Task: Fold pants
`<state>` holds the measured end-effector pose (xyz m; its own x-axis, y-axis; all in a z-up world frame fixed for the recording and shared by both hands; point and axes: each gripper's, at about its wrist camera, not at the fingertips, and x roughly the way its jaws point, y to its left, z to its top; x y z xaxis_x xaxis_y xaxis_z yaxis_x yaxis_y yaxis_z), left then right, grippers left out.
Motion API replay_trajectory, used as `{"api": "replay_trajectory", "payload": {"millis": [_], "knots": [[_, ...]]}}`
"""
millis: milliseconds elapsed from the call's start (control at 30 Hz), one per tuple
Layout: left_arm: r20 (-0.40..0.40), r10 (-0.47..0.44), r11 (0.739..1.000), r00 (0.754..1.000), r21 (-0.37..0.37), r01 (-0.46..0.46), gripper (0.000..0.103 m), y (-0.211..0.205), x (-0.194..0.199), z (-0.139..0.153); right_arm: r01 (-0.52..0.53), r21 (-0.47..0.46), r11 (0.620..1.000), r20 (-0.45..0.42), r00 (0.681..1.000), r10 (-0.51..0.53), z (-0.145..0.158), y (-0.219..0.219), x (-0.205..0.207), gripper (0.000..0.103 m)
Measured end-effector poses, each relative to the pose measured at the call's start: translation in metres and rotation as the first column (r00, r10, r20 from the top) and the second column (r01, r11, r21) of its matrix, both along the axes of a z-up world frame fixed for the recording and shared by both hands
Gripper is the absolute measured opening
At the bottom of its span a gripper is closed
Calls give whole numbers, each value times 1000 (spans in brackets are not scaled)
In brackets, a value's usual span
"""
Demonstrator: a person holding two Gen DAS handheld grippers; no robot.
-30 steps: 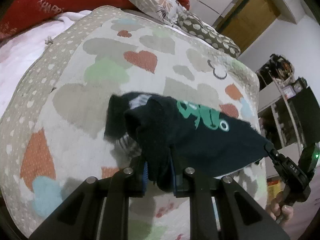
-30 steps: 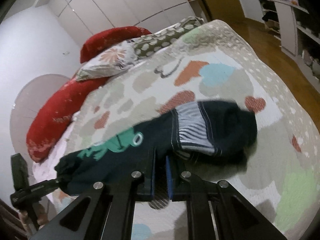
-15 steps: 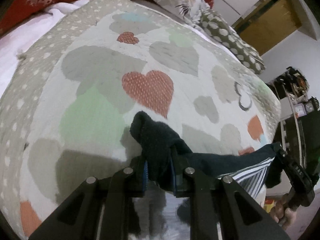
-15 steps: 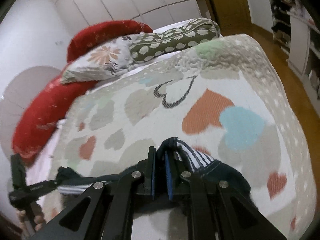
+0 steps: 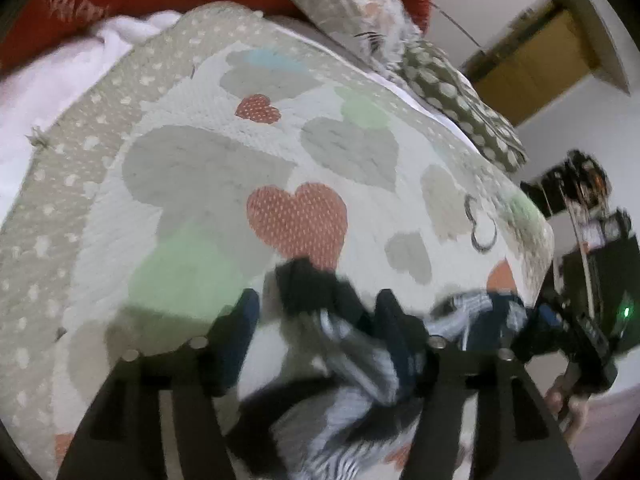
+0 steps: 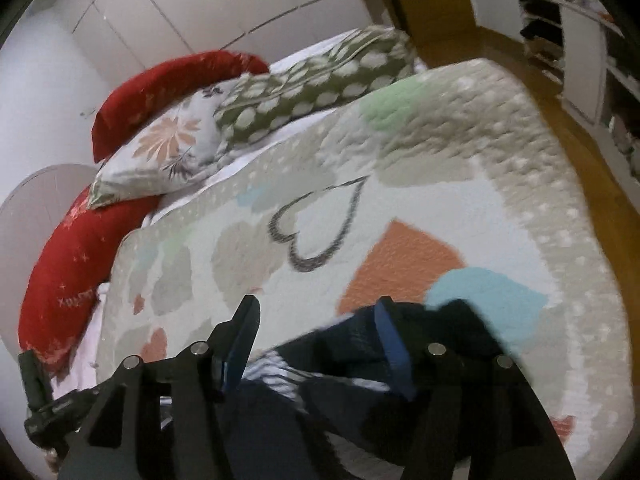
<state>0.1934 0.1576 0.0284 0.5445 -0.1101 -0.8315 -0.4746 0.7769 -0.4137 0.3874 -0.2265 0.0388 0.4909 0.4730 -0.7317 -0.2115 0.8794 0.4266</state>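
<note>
Dark navy pants (image 5: 320,300), soft knit with a striped grey-and-white lining showing, lie crumpled on a quilted bedspread (image 5: 200,184) patterned with hearts. The left gripper (image 5: 316,312) has its jaws opening wide, the bunched cloth loose between them at 12 o'clock. The right gripper (image 6: 316,328) likewise spreads apart, fabric slumped between its blue-padded fingers (image 6: 390,340) toward 5 o'clock.
</note>
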Motion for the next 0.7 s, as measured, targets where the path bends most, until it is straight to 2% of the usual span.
{"api": "replay_trajectory", "payload": {"millis": [67, 133, 200, 300, 367, 467, 500, 567, 633, 700], "knots": [[-4, -43, 996, 999, 84, 43, 66, -17, -15, 5, -13, -48, 999, 21, 1000, 14, 3, -8, -12, 64], [-5, -96, 980, 995, 175, 95, 67, -38, -27, 7, -47, -94, 994, 29, 998, 50, 2, -8, -23, 64], [-10, -173, 951, 985, 259, 170, 71, -65, -36, 6, -75, -154, 985, 69, 994, 86, 2, -3, -32, 64], [-19, -274, 907, 961, 328, 265, 71, -99, -36, -1, -109, -251, 962, 123, 982, 143, 3, 12, -39, 64], [-50, -330, 852, 943, 413, 320, 71, -121, -31, -8, -126, -333, 934, 162, 969, 189, 4, 25, -43, 65], [-111, -359, 764, 927, 535, 360, 71, -141, -24, -19, -158, -457, 875, 209, 937, 278, 4, 49, -50, 66], [-129, -366, 742, 922, 557, 373, 71, -145, -22, -24, -177, -500, 847, 218, 921, 322, 3, 58, -54, 67], [-143, -372, 732, 917, 562, 385, 71, -148, -19, -29, -194, -564, 803, 225, 899, 375, 1, 69, -58, 67], [-143, -378, 747, 915, 537, 393, 71, -146, -17, -32, -196, -635, 747, 236, 872, 429, 0, 80, -63, 67], [-139, -378, 760, 915, 518, 393, 71, -143, -15, -36, -210, -670, 712, 246, 842, 480, 3, 88, -68, 67]]}}
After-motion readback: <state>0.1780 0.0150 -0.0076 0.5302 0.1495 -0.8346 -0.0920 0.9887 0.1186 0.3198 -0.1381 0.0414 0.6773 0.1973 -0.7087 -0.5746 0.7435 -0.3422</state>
